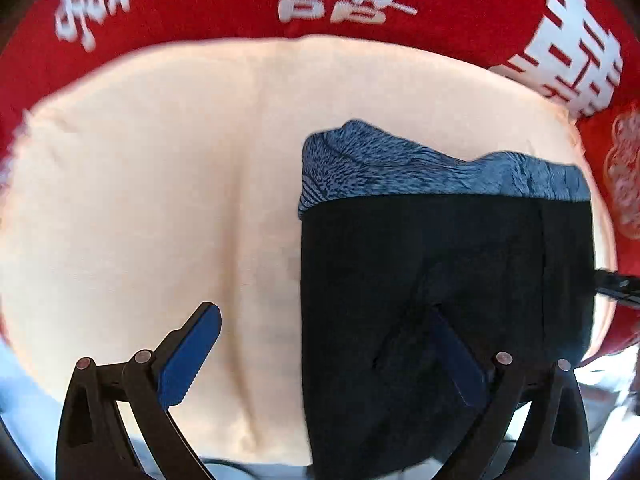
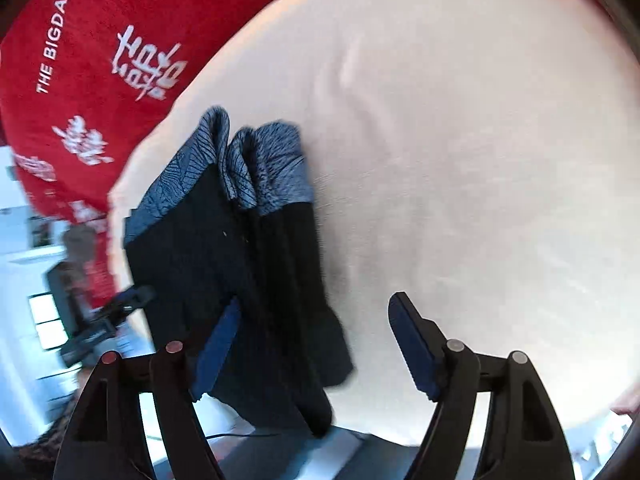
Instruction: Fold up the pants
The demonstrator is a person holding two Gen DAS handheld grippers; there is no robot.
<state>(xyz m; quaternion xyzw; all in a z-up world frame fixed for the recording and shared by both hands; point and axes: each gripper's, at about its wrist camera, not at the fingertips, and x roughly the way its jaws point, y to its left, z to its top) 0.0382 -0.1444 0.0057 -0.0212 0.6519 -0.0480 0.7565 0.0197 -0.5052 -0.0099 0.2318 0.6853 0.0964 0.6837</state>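
Both tongs stand wide and hold nothing: left gripper [image 1: 324, 354] and right gripper [image 2: 316, 344] hover over the folded black pants [image 1: 444, 280] lying on a cream cloth [image 1: 160, 184] over red fabric [image 1: 200, 4]. Judged near done; next likely another fold or tidying. Patterned grey band end [image 1: 400, 168] points away, long axis running near-to-far.

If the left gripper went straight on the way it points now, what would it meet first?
Probably the left edge of the folded pants, or the cream cloth just beside it. The open left gripper straddles that edge, one finger over each; depth is unclear.
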